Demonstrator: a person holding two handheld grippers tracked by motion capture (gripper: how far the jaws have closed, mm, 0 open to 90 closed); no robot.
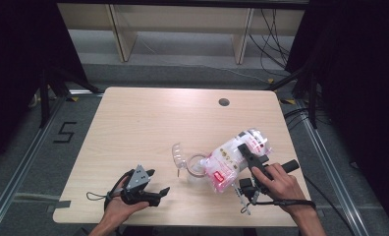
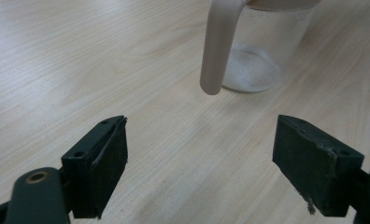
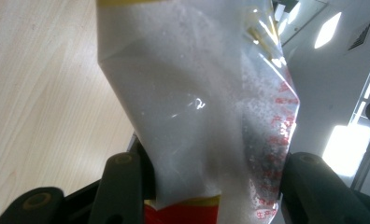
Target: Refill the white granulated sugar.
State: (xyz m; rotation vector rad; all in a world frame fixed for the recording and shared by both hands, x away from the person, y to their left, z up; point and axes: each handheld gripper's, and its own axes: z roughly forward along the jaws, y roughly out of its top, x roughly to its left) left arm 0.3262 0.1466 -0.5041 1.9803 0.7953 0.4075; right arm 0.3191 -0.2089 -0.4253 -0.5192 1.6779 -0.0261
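From the high view, your right gripper (image 1: pixel 249 156) clamps a bag (image 1: pixel 230 160) of white grains, tilted over a clear jug (image 1: pixel 196 167) mid-table (image 1: pixel 148 118); your left gripper (image 1: pixel 157 182) rests low at the near left, jaws spread. Left gripper view — jaws wide apart, nothing between them; the jug (image 2: pixel 255 51) stands ahead. Right gripper view — both jaws press the bag (image 3: pixel 197 107).

A clear plastic bag of white granules (image 1: pixel 232 160) with red print lay tilted over the mouth of a clear handled jar (image 1: pixel 195 166), whose lid hung open.
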